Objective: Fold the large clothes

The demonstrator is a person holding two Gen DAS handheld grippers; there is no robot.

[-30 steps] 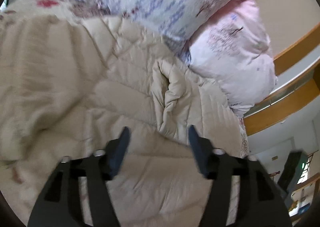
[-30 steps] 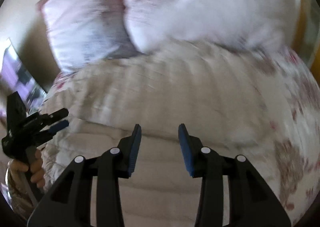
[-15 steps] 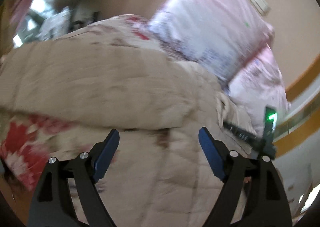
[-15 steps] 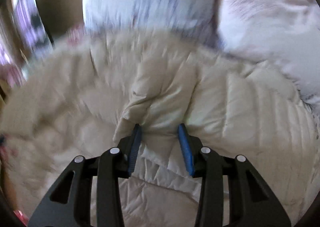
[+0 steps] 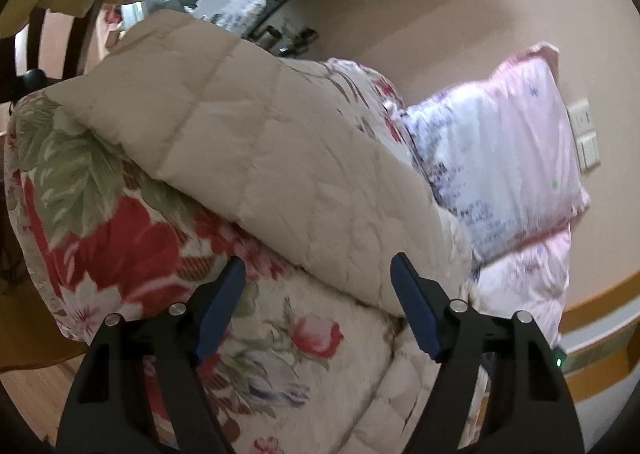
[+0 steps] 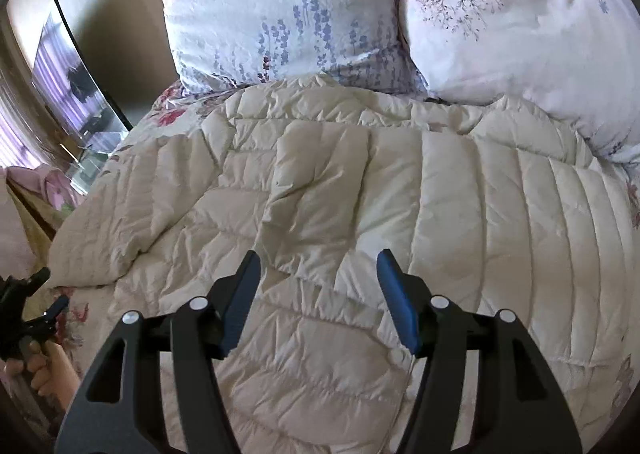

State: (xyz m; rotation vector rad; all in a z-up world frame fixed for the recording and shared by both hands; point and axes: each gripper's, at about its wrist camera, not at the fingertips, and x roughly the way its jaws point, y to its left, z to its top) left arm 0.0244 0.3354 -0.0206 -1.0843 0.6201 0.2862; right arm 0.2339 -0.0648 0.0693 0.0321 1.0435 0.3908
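A cream quilted puffer coat (image 6: pixel 360 214) lies spread on the bed, with a folded-over sleeve panel near its middle. My right gripper (image 6: pixel 318 294) is open and empty, hovering just above the coat's middle. In the left wrist view the coat's folded edge (image 5: pixel 280 174) hangs over the side of the floral bedspread (image 5: pixel 120 238). My left gripper (image 5: pixel 318 306) is open and empty, low at the bed's side, facing that edge. The left gripper also shows at the far left edge of the right wrist view (image 6: pixel 24 314), held by a hand.
Two pale floral pillows (image 6: pixel 288 14) (image 6: pixel 520 14) stand against the wall at the head of the bed. A wall switch plate (image 5: pixel 586 138) is beside the pillows. A TV screen (image 6: pixel 68 74) and a cluttered shelf (image 5: pixel 240 10) lie beyond the bed's left side. Wooden floor (image 5: pixel 32 394) shows below.
My left gripper has swung down and left to the bed's side, now facing the coat's edge. My right gripper has opened wider and pulled back from the sleeve fold.
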